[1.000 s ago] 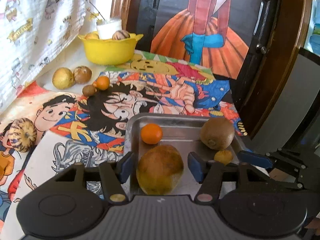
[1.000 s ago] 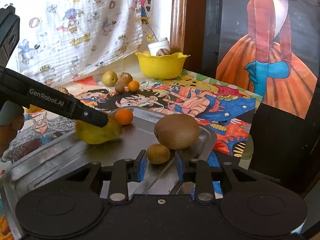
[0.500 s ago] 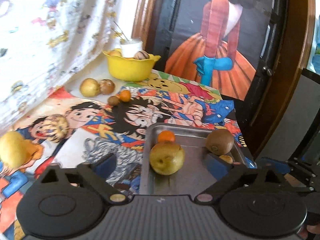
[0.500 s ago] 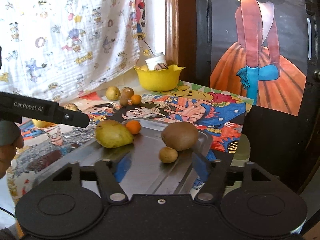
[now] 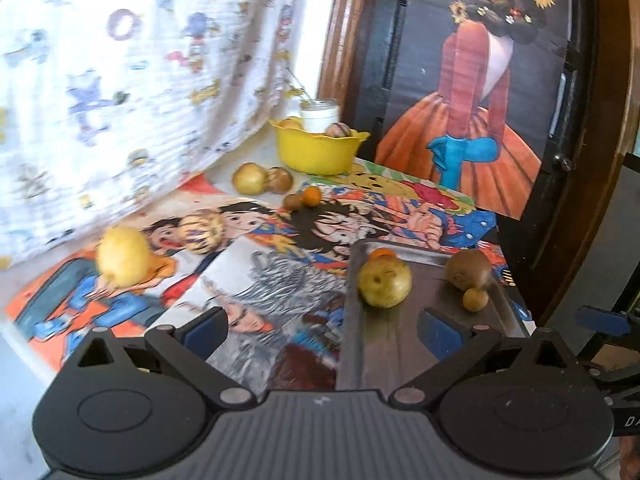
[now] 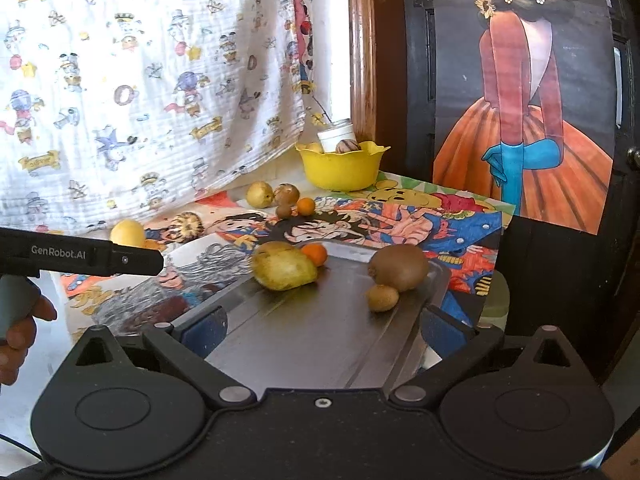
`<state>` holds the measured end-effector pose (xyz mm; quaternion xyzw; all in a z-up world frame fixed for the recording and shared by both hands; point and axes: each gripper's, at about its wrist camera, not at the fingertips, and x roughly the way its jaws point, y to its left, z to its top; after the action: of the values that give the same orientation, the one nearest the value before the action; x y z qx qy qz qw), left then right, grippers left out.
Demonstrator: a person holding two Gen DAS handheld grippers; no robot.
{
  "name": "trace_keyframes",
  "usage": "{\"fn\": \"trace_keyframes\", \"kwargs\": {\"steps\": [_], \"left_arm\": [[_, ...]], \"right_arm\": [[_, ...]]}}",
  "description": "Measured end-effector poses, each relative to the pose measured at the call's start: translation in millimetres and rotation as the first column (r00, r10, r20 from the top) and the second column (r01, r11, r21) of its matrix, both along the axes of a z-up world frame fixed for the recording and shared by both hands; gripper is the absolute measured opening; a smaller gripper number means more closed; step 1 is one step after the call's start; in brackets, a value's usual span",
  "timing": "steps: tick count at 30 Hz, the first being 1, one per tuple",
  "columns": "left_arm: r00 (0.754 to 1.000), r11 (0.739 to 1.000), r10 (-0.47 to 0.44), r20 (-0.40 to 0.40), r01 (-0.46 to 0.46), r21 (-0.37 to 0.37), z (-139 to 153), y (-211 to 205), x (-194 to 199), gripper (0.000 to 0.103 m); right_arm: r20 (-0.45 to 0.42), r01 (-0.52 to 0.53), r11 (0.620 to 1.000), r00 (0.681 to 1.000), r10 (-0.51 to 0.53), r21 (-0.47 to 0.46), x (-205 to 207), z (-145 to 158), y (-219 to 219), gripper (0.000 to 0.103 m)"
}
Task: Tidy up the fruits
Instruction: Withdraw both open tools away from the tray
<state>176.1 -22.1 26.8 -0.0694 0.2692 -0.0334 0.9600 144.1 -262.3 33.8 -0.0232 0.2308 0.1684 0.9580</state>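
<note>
Both sets of fingers, left gripper (image 5: 322, 330) and right gripper (image 6: 324, 326), stand fully open and empty. Caution: the pear (image 6: 285, 266) at 11 o'clock on the metal tray (image 6: 320, 344) can roll onto the desk (image 6: 452, 216) if nudged.

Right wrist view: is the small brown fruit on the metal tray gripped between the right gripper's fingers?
No. The small brown fruit lies free on the metal tray, ahead of the right gripper, whose jaws are opening with nothing between them.
</note>
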Motion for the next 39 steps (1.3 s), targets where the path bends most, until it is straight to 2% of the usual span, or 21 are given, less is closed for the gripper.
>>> {"fn": "trace_keyframes", "kwargs": {"steps": [12, 18, 30, 39], "left_arm": [[0.997, 0.997, 0.07, -0.033, -0.07, 0.017, -17.7, 32.0, -53.5, 0.103], [0.995, 0.996, 0.081, -0.053, -0.08, 0.029, -31.0, 37.4, -69.6, 0.103], [0.99, 0.991, 0.13, -0.062, -0.128, 0.037, -35.6, 63.6, -76.4, 0.103], [0.983, 0.982, 0.168, -0.068, -0.162, 0.093, -30.9, 93.6, -68.4, 0.103]], "right_arm": [[-0.137, 0.039, 0.996, 0.989, -0.051, -0.084, -45.6, -10.5, 24.4, 0.102], [-0.19, -0.003, 0.995, 0.982, -0.016, -0.097, -61.5, -17.5, 38.0, 0.102], [-0.207, -0.106, 0.984, 0.975, 0.075, -0.143, -60.2, -20.0, 70.0, 0.102], [-0.203, -0.166, 0.973, 0.97, 0.132, -0.161, -46.3, -14.1, 89.6, 0.102]]}}
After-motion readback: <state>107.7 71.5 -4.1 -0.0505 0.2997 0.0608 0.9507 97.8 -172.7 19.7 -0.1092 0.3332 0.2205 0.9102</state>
